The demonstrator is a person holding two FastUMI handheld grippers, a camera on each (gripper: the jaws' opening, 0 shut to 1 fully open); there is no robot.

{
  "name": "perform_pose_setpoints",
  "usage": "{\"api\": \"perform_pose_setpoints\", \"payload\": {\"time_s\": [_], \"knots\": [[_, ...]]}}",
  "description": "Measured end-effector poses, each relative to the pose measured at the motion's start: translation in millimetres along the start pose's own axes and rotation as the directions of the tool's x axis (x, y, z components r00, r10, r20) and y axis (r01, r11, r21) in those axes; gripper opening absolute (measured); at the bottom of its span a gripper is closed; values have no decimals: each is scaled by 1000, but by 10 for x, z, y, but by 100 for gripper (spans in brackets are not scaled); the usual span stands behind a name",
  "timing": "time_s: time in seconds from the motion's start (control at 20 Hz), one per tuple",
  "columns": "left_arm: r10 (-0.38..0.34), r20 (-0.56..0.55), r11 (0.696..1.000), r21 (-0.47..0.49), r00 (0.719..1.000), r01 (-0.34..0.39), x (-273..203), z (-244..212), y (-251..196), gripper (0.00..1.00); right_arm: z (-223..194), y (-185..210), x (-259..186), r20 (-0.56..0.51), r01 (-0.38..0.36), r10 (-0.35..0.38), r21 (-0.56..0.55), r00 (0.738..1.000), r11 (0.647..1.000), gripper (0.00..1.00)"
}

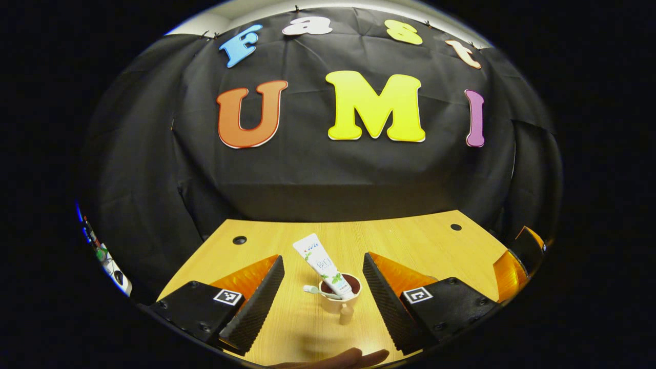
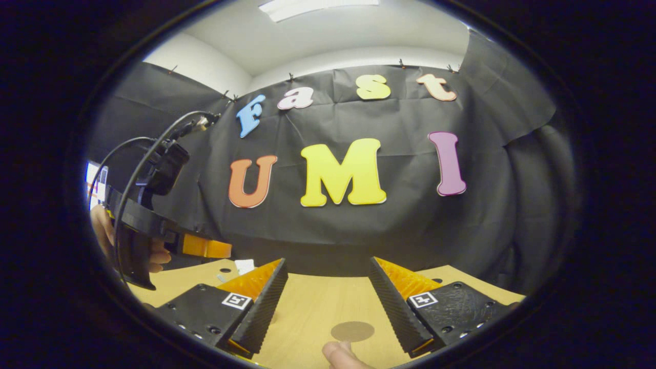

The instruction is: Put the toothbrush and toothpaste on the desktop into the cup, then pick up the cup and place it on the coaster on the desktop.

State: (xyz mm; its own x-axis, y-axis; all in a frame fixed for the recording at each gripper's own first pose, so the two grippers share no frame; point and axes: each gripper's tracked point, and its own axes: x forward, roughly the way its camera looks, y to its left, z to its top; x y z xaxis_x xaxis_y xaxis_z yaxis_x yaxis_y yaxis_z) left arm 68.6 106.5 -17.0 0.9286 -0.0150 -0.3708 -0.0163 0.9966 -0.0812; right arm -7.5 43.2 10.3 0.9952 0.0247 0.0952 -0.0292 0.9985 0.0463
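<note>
Ribbed pads line the left gripper (image 1: 323, 302), whose fingers stand spread apart with nothing between them but air, the cup (image 1: 339, 297) sitting on the desk (image 1: 410, 246) just ahead in the gap. Toothpaste (image 1: 324, 265) and toothbrush (image 1: 320, 292) are both in the cup. The tube's long axis leans up and away to the left, flat crimped end uppermost, cap end down inside; the brush lies low across the rim, its end poking out to the left. The cup's small handle (image 1: 346, 313) points toward the camera. Judged ceramic: stiff, smooth, likely slippery and breakable, modest in weight, top-heavy with the tube leaning out. Best hold is across the body below the rim, clear of the tube. In the right gripper view, the right gripper (image 2: 325, 302) is likewise spread and empty, with the round coaster (image 2: 352, 331) flat on the desk just ahead between its fingers; a fingertip (image 2: 335, 353) shows at the bottom edge.
</note>
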Motion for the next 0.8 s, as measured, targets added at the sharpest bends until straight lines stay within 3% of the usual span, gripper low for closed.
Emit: {"api": "perform_pose_setpoints", "payload": {"time_s": [0.15, 0.35, 0.65, 0.8], "knots": [[-40, -98, 998, -57, 994, 34, -41, -78, -104, 98, 130, -289, -236, -9, 82, -82, -21, 997, 996, 95], [-89, -213, 991, -115, 973, 66, -40, -86, -257, 98, 325, -440, -535, -69, 99, -100, -26, 993, 995, 95], [-176, -457, 982, -139, 872, 126, -49, -339, -493, 97, 522, -583, -800, -66, 101, -103, -26, 992, 995, 95], [-124, -547, 988, -145, 828, 52, 20, -558, -439, 97, 498, -604, -850, -64, 90, -91, -20, 994, 996, 95]]}}
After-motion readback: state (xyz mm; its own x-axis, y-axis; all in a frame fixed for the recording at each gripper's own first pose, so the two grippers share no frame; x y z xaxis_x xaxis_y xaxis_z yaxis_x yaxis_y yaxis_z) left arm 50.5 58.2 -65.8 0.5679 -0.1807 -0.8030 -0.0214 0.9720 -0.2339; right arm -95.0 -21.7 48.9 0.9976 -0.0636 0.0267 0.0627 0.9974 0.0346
